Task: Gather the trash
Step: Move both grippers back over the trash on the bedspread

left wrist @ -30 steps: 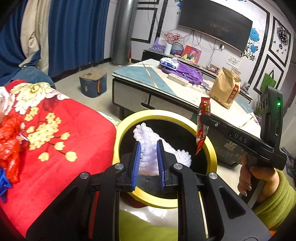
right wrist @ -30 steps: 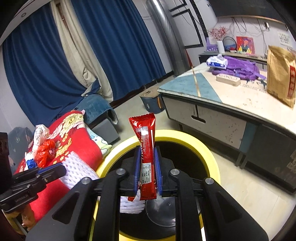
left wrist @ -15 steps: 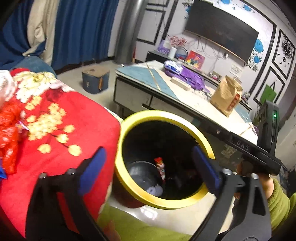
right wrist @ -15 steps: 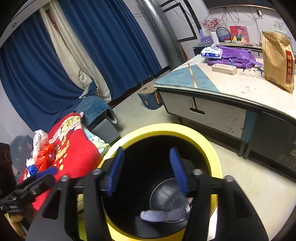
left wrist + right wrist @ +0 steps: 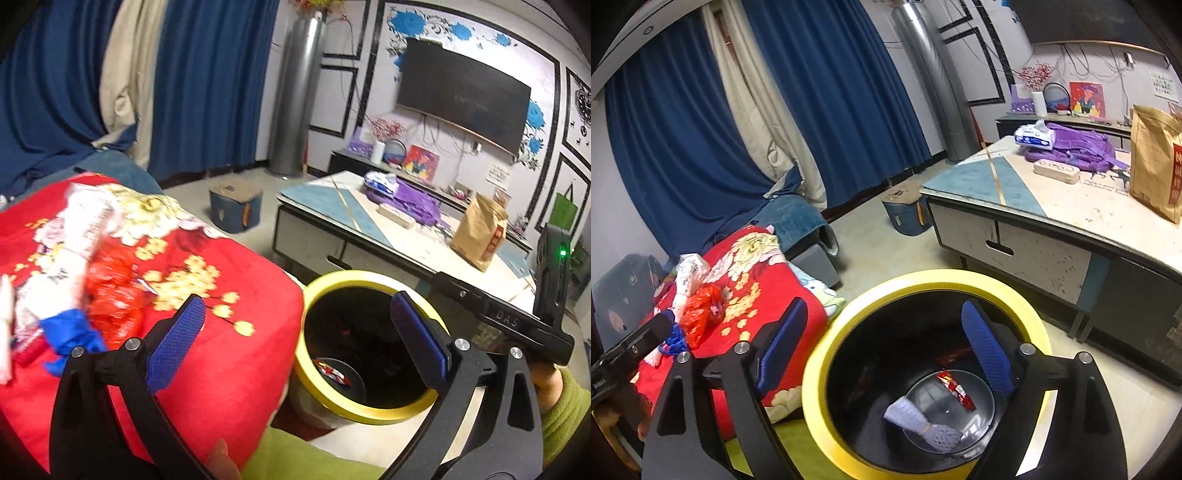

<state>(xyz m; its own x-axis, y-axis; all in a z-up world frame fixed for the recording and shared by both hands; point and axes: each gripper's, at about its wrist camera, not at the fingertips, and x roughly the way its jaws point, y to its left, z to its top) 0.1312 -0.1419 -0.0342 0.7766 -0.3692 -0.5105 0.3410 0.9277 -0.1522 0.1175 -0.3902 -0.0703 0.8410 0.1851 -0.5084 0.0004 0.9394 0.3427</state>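
Red snack wrapper [image 5: 956,390] lies on the bottom of the yellow-rimmed bin [image 5: 871,295], its long axis running diagonally, beside a white foam net [image 5: 921,424]. Left gripper [image 5: 295,347] and right gripper [image 5: 886,343] both gape wide, holding nothing.

Your round yellow-rimmed black bin [image 5: 827,373] stands on the floor just right of the red flowered blanket [image 5: 229,354]. In it lie a red snack wrapper [image 5: 956,390] and a white foam net sleeve [image 5: 923,424]. Behind the bin stands the low pale coffee table [image 5: 1052,218]. More litter sits on the blanket's left part.
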